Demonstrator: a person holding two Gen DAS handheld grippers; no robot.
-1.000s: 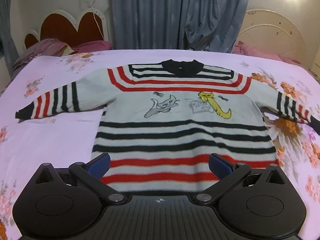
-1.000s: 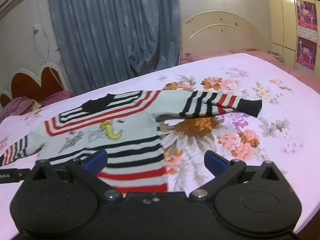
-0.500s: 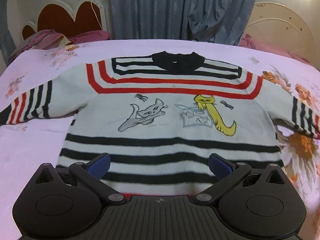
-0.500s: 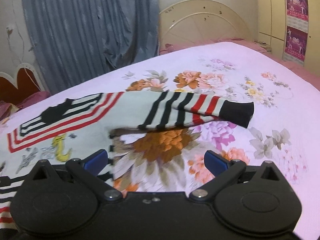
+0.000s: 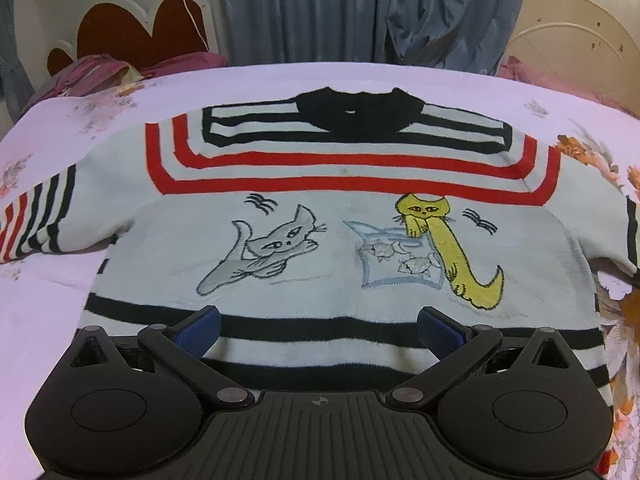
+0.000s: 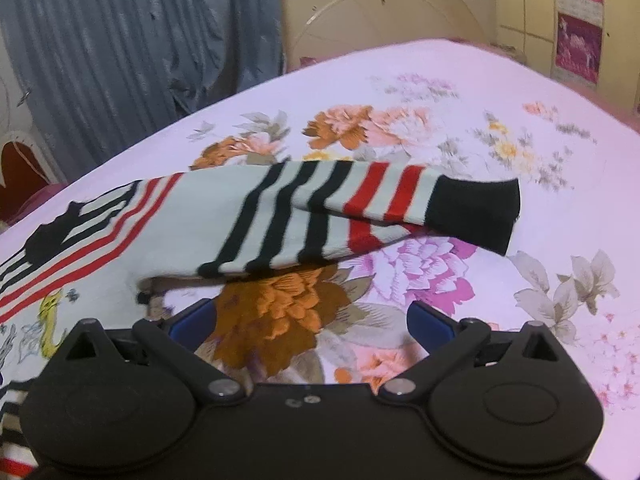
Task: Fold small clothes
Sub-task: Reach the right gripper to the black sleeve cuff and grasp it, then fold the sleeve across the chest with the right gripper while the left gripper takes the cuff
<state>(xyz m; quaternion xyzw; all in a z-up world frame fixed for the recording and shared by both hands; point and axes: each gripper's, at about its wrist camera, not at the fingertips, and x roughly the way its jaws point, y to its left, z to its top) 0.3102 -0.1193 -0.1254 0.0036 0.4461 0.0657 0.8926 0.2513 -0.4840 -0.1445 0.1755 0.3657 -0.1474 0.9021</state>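
Note:
A small white sweater (image 5: 320,240) with black and red stripes and two cat pictures lies flat, front up, on the bed. In the left wrist view my left gripper (image 5: 318,324) hovers open over the sweater's lower black stripes, with nothing between its blue pads. The right wrist view shows the sweater's right sleeve (image 6: 320,212) stretched out across the sheet, ending in a black cuff (image 6: 476,212). My right gripper (image 6: 310,320) sits just short of that sleeve, over the orange flower print. Its jaws stand wide and are closing, with no cloth between them.
The bed carries a pink floral sheet (image 6: 460,112). Blue curtains (image 5: 360,8) hang behind it. A red heart-shaped headboard (image 5: 140,28) and rumpled pink bedding (image 5: 100,76) are at the far left, a cream headboard (image 6: 380,12) at the far right.
Both grippers have moved forward and lower toward the sweater. The left view now fills with the chest print; the right view has swung from the sweater's body onto the right sleeve.

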